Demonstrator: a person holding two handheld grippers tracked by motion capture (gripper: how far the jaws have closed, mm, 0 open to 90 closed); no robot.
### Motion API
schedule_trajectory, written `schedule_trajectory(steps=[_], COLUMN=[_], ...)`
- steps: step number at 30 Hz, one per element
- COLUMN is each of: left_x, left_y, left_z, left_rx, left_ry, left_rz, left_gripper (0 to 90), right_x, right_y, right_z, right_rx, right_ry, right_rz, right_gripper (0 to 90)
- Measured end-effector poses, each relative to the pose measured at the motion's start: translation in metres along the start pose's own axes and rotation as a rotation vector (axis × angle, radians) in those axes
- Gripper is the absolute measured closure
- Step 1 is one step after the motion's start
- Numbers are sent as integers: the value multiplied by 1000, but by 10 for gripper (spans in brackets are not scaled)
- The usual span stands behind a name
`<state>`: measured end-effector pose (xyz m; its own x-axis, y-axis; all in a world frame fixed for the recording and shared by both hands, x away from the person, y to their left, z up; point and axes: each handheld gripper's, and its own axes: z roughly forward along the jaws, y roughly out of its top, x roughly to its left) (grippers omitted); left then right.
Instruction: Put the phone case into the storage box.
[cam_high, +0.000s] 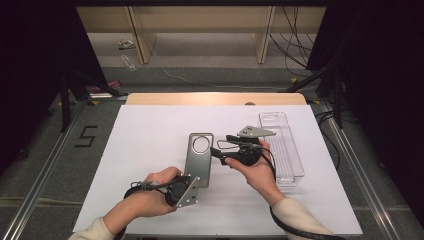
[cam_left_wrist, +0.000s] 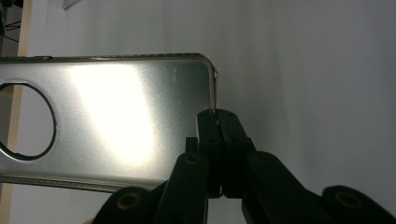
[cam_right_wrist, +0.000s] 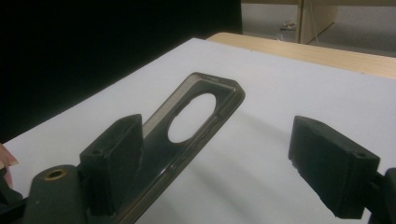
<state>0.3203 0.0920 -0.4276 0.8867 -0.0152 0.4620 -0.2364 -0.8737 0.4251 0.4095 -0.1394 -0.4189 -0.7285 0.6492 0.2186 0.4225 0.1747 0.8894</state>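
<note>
High view first: the white table top (cam_high: 150, 150) carries the scene, with a clear plastic tray (cam_high: 285, 145) lying along its right side, well apart from the work in the middle. Between the two hands a phone case (cam_high: 199, 159) is held up off the sheet, its long side running away from the person and its round camera opening at the far end. It reads as a thin, smoky grey shell with a dull metallic sheen, rounded corners and a low raised rim all round. In the left gripper view the phone case (cam_left_wrist: 116, 121) shows a smooth broad face with a bright glare across it, the circular opening at the far left and a thin lip along the edge. In the right gripper view the phone case (cam_right_wrist: 187, 140) looks darker and half see-through, its rim and the round hole plain to see.

The left gripper (cam_high: 192, 186) has its jaws pressed together on the near end of the case, pinching the thin edge by the corner; seen along the left gripper (cam_left_wrist: 218, 116), the two tips meet right at the rim. The right gripper (cam_high: 218, 151) sits just beside the case's right edge with its jaws spread wide, and along the right gripper (cam_right_wrist: 233, 163) one pad lies against the case while the other stands well clear.
</note>
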Motion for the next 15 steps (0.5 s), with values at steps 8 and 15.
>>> schedule_trajectory(steps=[8,15], left_x=[0,1], left_y=[6,10], left_z=[3,4], left_rx=[-5,6], left_ry=[-2,-11], left_rz=[11,36], left_gripper=[886,886], right_x=[-3,-7], right_y=[3,5], right_z=[3,6], right_rx=[3,16], right_ry=[-14,-28], right_rz=[23,49], right_gripper=[226,247])
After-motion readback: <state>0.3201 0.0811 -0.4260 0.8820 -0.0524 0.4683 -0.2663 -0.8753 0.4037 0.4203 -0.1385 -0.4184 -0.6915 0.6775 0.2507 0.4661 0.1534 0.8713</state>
